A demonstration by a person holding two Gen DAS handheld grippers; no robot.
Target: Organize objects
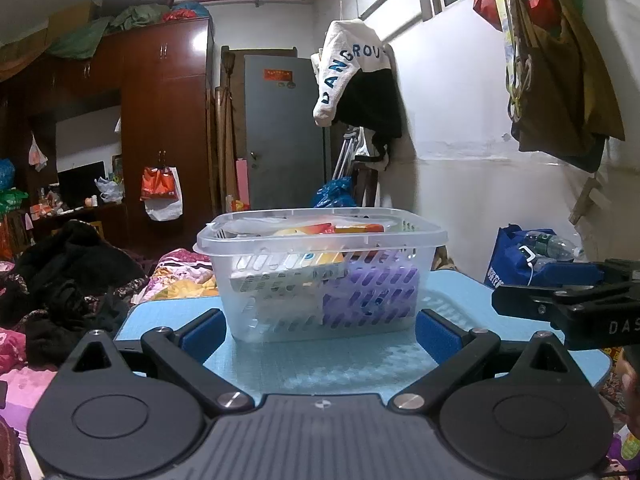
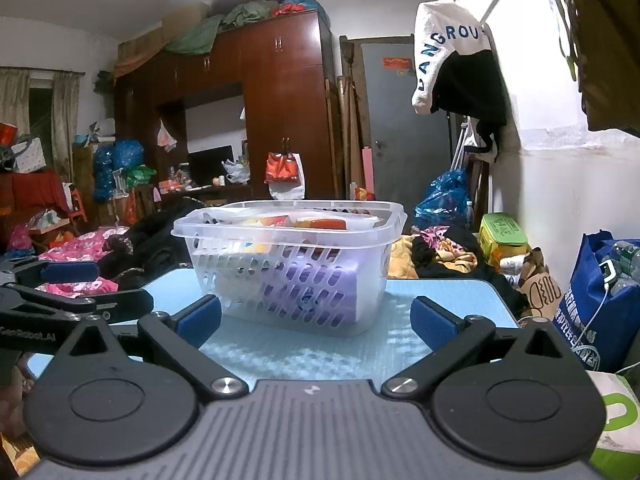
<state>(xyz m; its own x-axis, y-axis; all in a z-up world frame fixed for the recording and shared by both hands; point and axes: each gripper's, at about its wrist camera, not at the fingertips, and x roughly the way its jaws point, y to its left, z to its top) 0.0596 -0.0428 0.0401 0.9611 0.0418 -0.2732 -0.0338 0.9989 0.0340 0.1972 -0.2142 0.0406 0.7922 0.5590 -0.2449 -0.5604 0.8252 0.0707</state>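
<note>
A clear plastic basket (image 1: 320,236) with slotted walls stands on a light blue table (image 1: 332,364). It holds a purple packet (image 1: 372,296), a white box and orange and yellow packets near the top. My left gripper (image 1: 320,332) is open and empty, fingers spread just in front of the basket. In the right wrist view the basket (image 2: 288,216) stands on the table (image 2: 440,296) with the purple packet (image 2: 312,292) inside. My right gripper (image 2: 316,320) is open and empty just before the basket. Each gripper shows at the other view's edge, the right (image 1: 568,300) and the left (image 2: 60,292).
A bed with dark clothes (image 1: 68,280) and floral bedding lies left of the table. A blue bag with bottles (image 2: 604,292) stands at the right by the white wall. A green box (image 2: 504,236) sits behind the table. Wardrobes (image 1: 164,120) and a grey door (image 1: 284,132) are at the back.
</note>
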